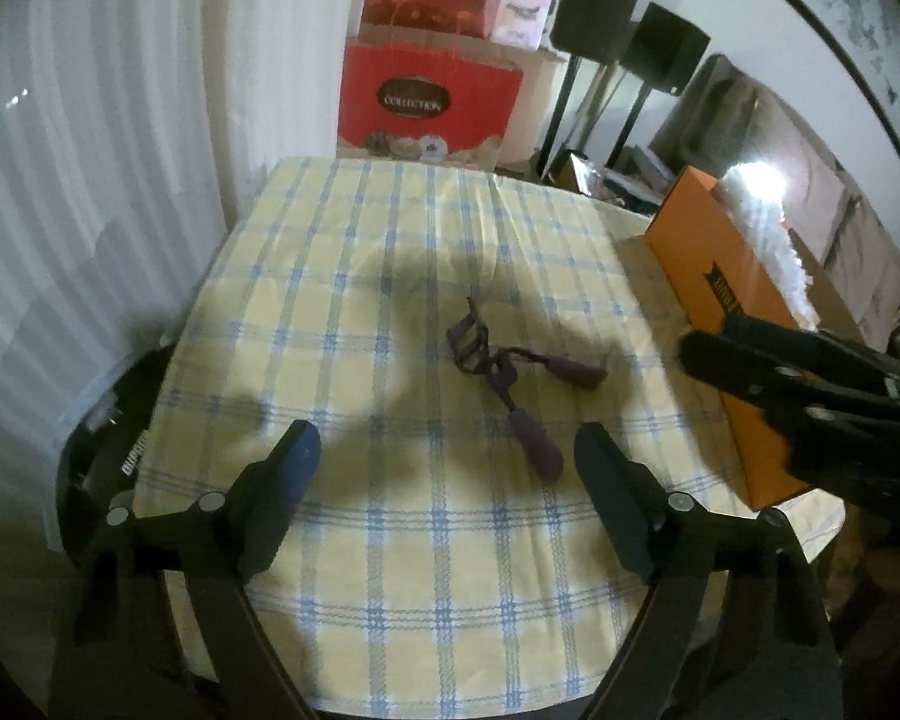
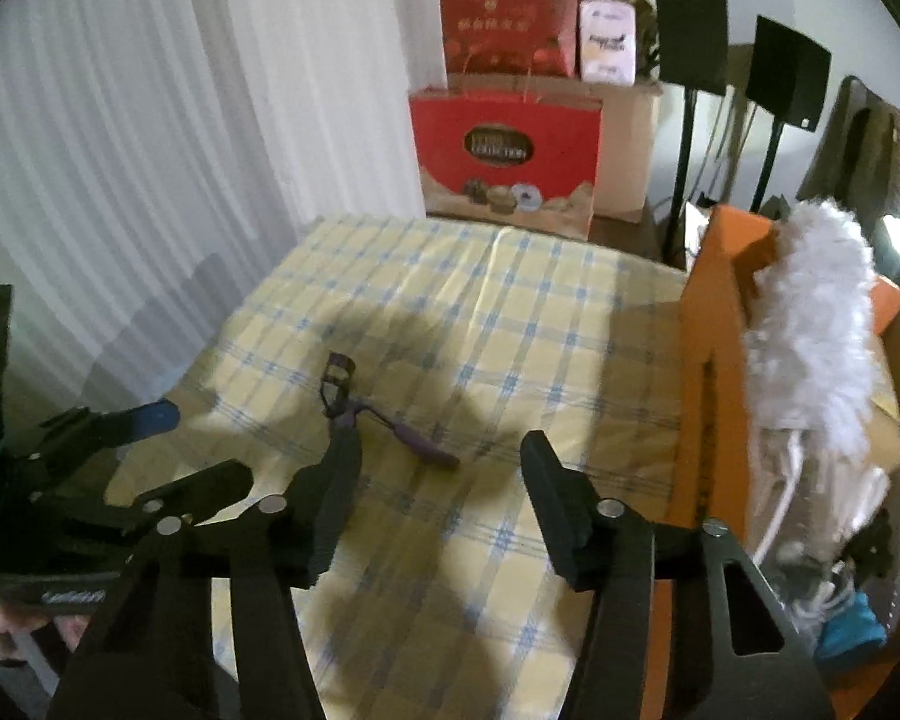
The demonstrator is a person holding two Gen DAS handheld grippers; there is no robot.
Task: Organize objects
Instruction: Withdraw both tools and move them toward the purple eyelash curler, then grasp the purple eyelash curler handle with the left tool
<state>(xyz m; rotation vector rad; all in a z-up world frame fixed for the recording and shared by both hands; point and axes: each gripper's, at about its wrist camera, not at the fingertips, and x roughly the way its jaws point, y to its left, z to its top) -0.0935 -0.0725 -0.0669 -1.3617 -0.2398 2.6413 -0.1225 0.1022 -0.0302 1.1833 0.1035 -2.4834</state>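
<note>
We log one surface (image 1: 426,588) under a yellow-and-blue check cloth, seen in both wrist views. One orange box (image 1: 708,276) stands at its right edge, beyond the right finger of the left gripper (image 1: 447,462). Only the right wrist view looks into the box: there we count one white fluffy duster (image 2: 810,324) lying along it, white cords (image 2: 780,516) below the duster, and something blue (image 2: 852,630) at the near end. The left wrist view gives only the box's outer wall and the duster's fringe.

Behind the surface, both views show two red gift bags (image 1: 426,102), one stacked above the other, one small pink-white package (image 1: 525,6), and two black panels on stands (image 1: 594,12).

One purple eyelash curler (image 1: 504,378) lies flat on the cloth, the only loose item we count there. In the left wrist view it sits just ahead of the left gripper, between the lines of its two fingers and nearer the right one, touching neither. In the right wrist view the curler (image 2: 384,414) lies ahead of the left finger of the right gripper (image 2: 441,462), its head partly hidden by that finger's tip.

Both grippers have their fingers spread wide with nothing between them. The left view catches the right gripper's dark fingers (image 1: 780,360) entering from the right, over the box. The right view shows the left gripper low at left, blue pad (image 2: 159,417) visible, and part of a hand (image 2: 6,630) at the lower left edge.
</note>
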